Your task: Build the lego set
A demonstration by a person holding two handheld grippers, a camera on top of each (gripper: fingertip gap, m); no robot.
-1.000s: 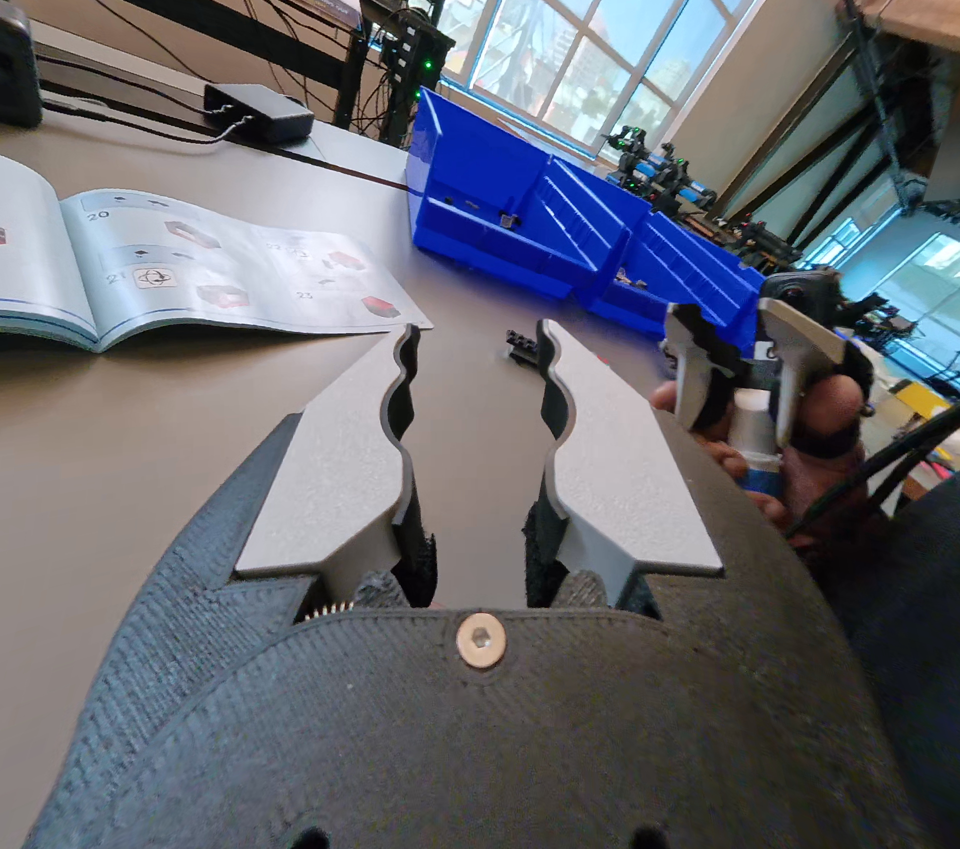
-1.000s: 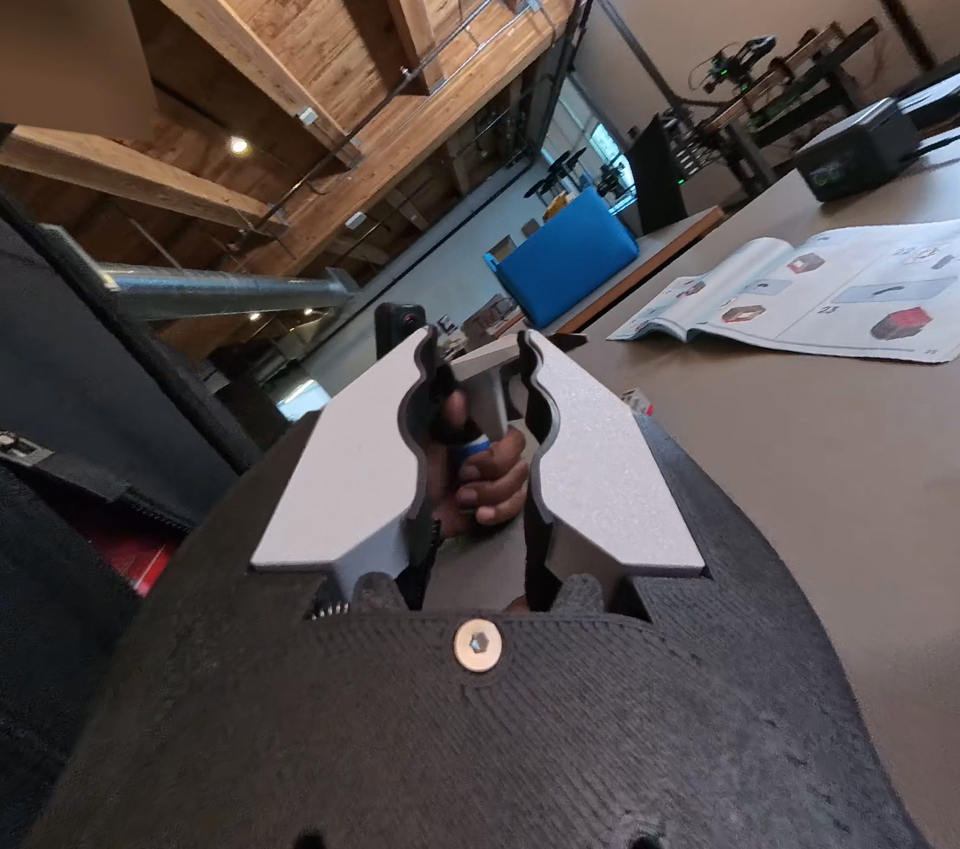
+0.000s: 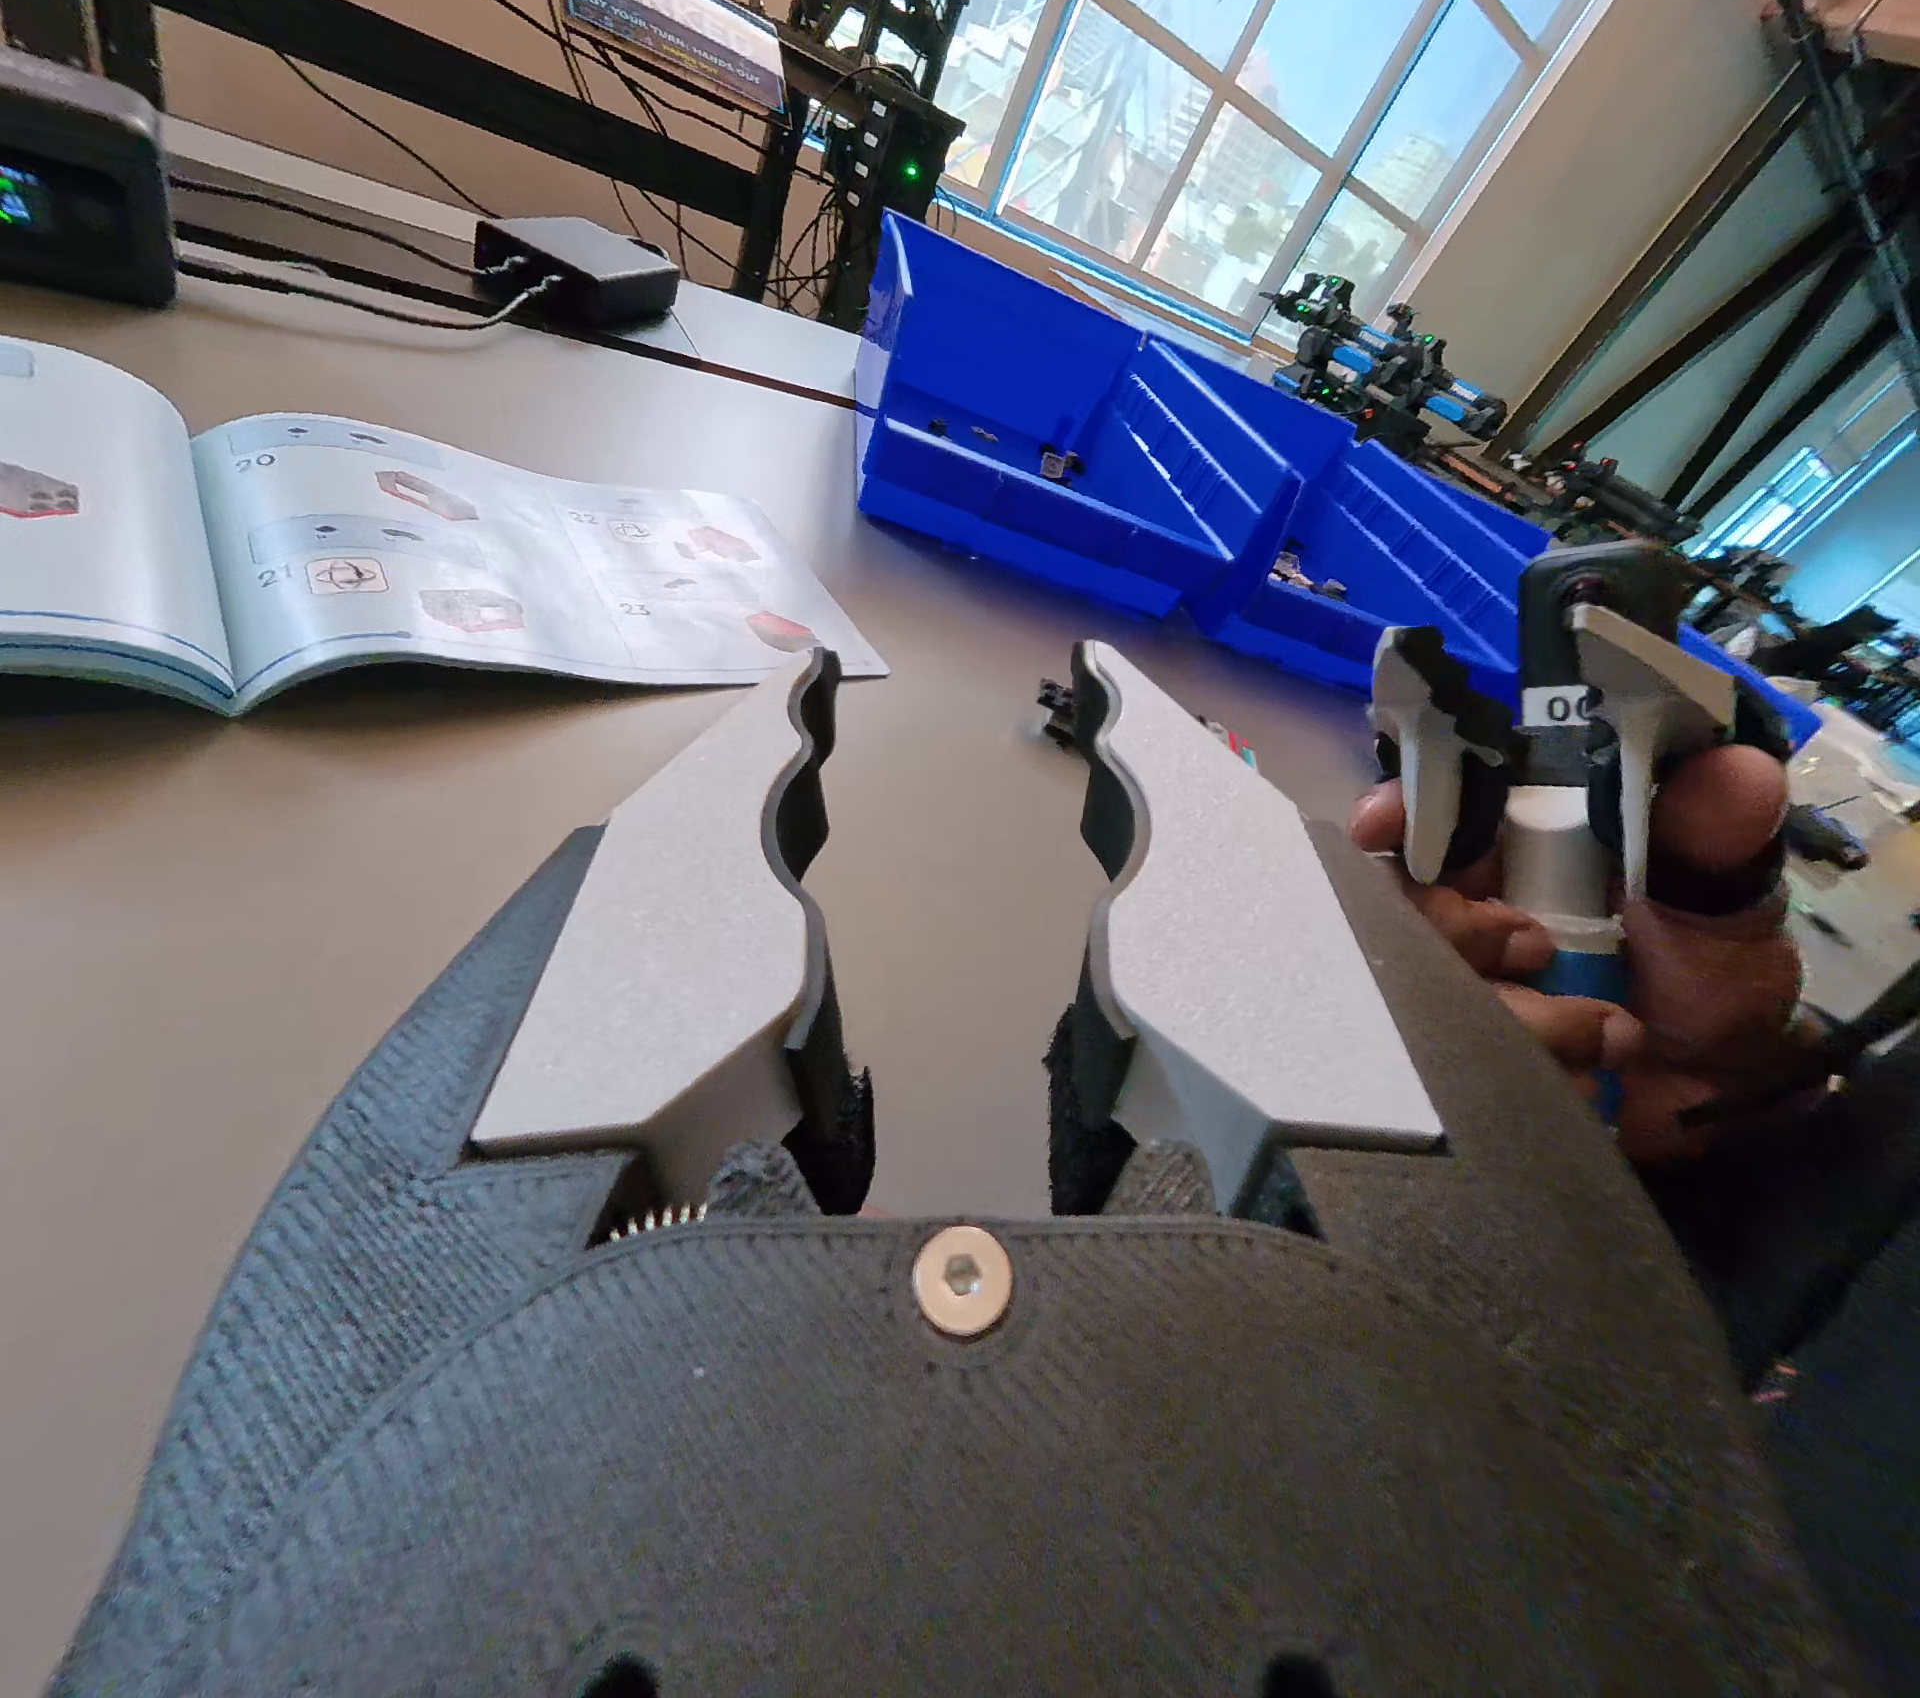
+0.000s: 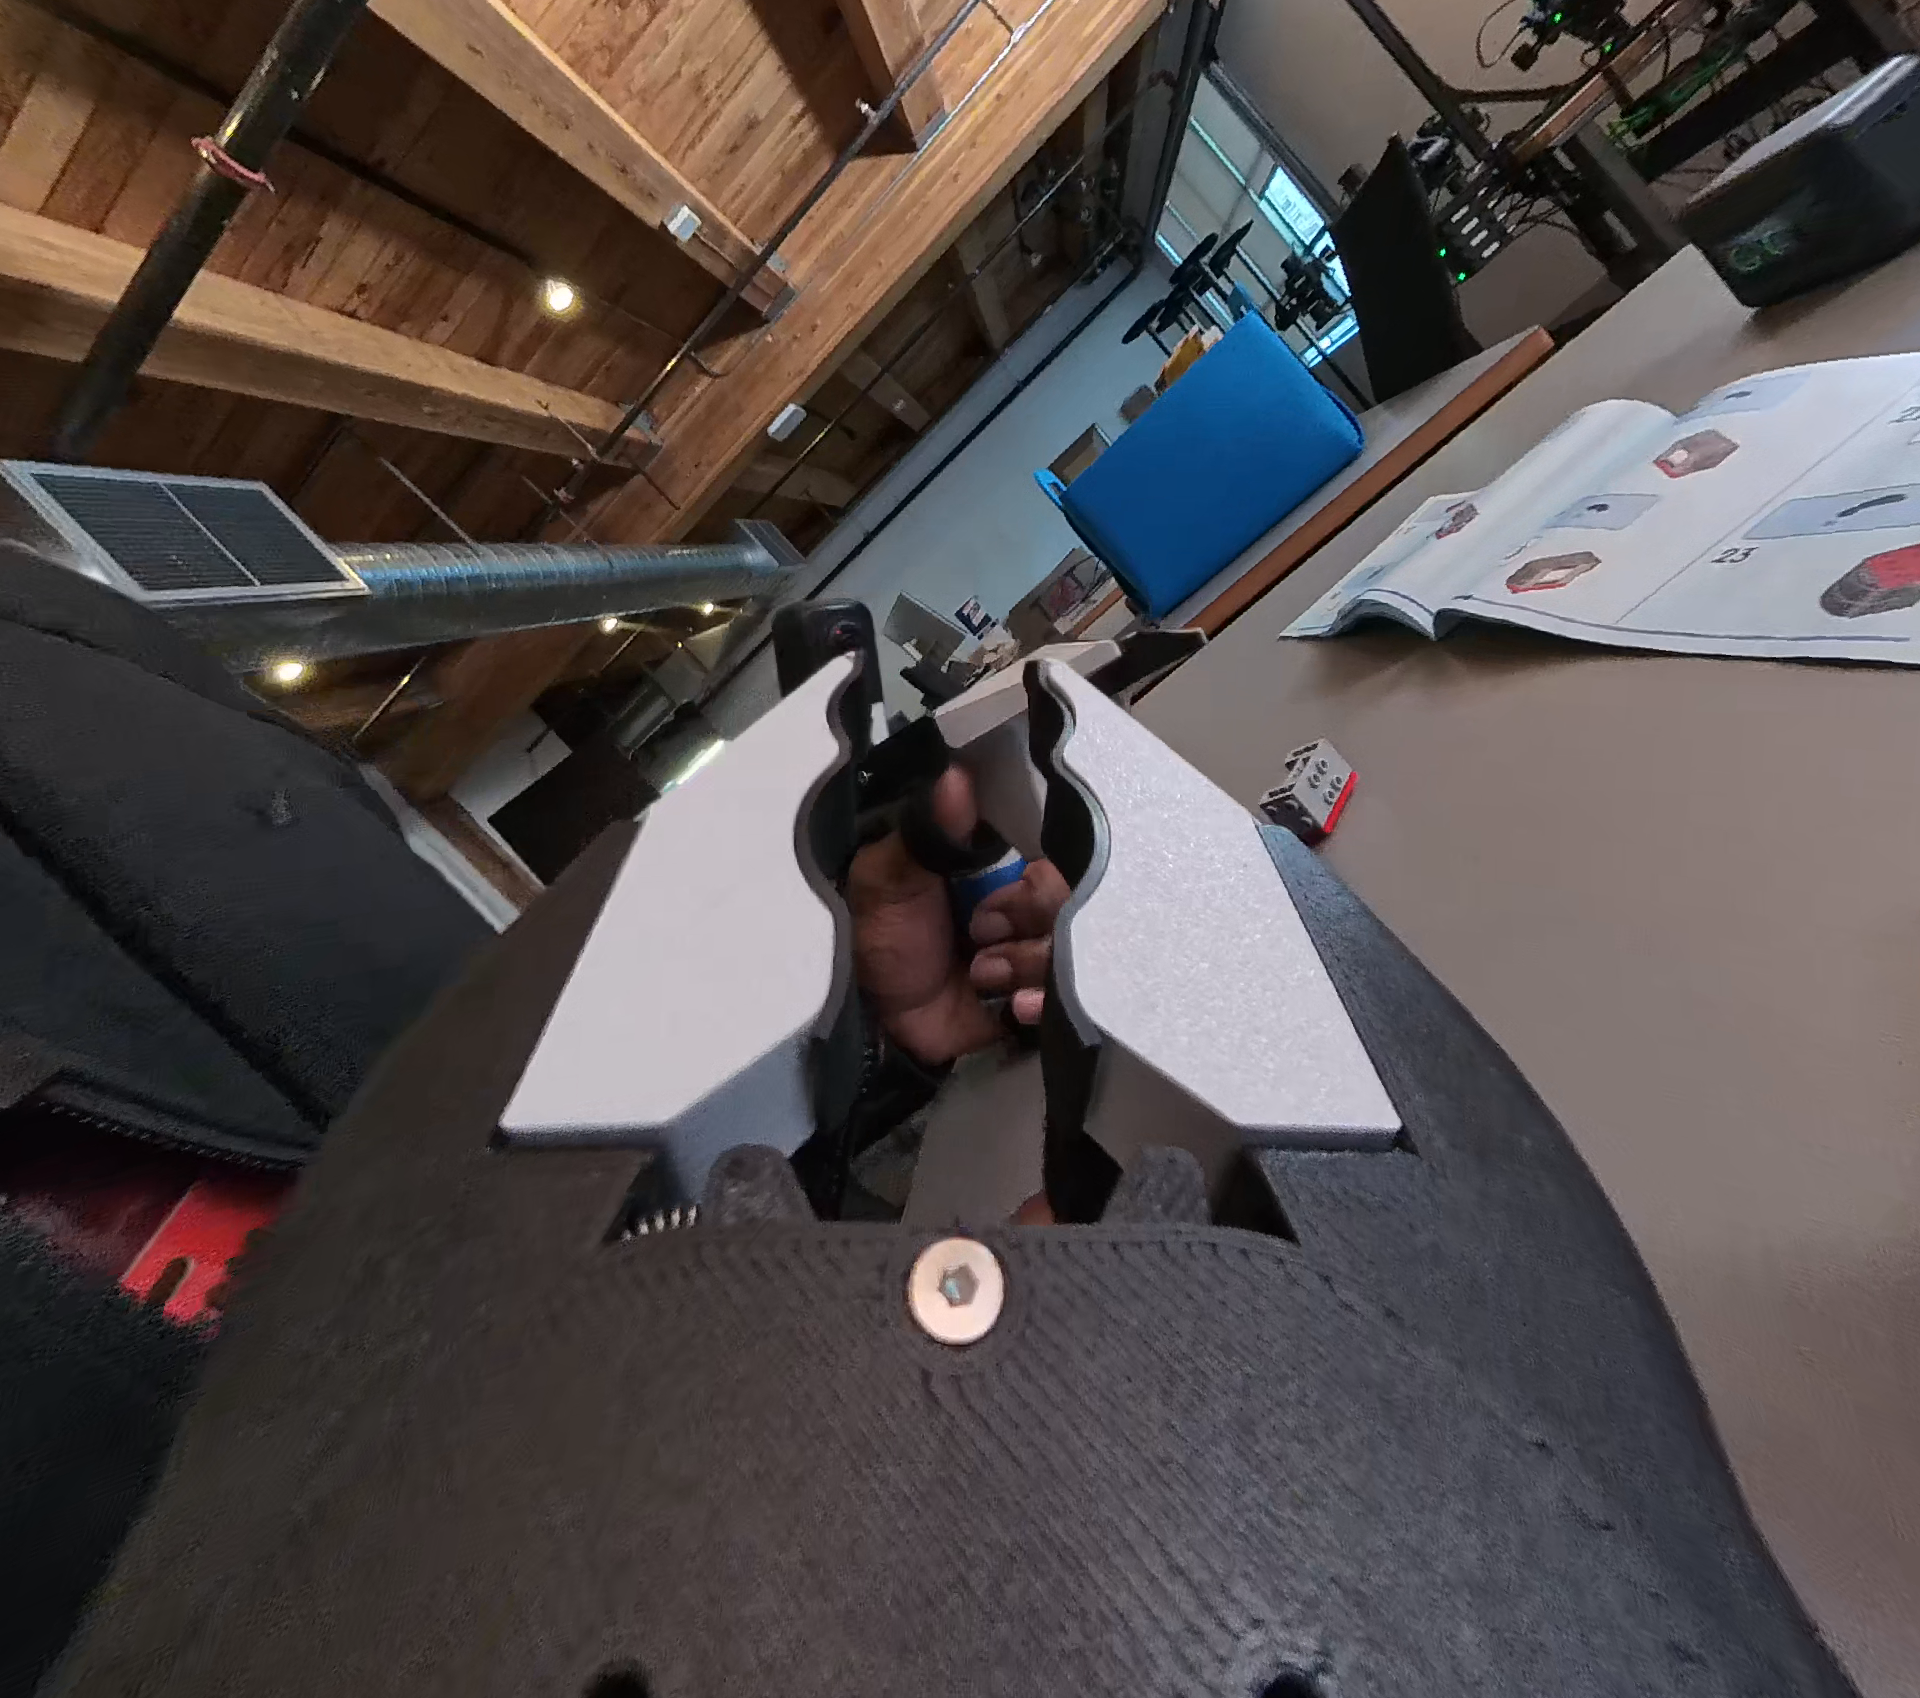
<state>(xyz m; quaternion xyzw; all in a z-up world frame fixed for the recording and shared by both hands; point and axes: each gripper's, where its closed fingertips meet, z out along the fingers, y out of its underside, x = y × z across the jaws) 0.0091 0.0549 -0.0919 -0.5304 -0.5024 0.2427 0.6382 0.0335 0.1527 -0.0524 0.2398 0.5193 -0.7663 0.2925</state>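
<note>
- Your left gripper point(image 3: 951, 692) is hovering over the table point(image 3: 312, 869) with its jaws spread apart, gripping nothing.
- Your right gripper point(image 4: 945, 692) is likewise gaping, empty.
- The small black lego piece point(image 3: 1058, 706) is lying on the table just beyond your left fingertips; its long axis cannot be told.
- The red-and-grey lego block point(image 4: 1311, 790) is sitting tilted on the table beside your right gripper.
- The open instruction booklet point(image 3: 416, 547) is lying flat, left of the blue bins point(image 3: 1039, 443).

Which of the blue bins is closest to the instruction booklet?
The leftmost blue bin, the one whose corner sits just past the open instruction booklet. The other blue bins continue rightward, away from it.
</note>
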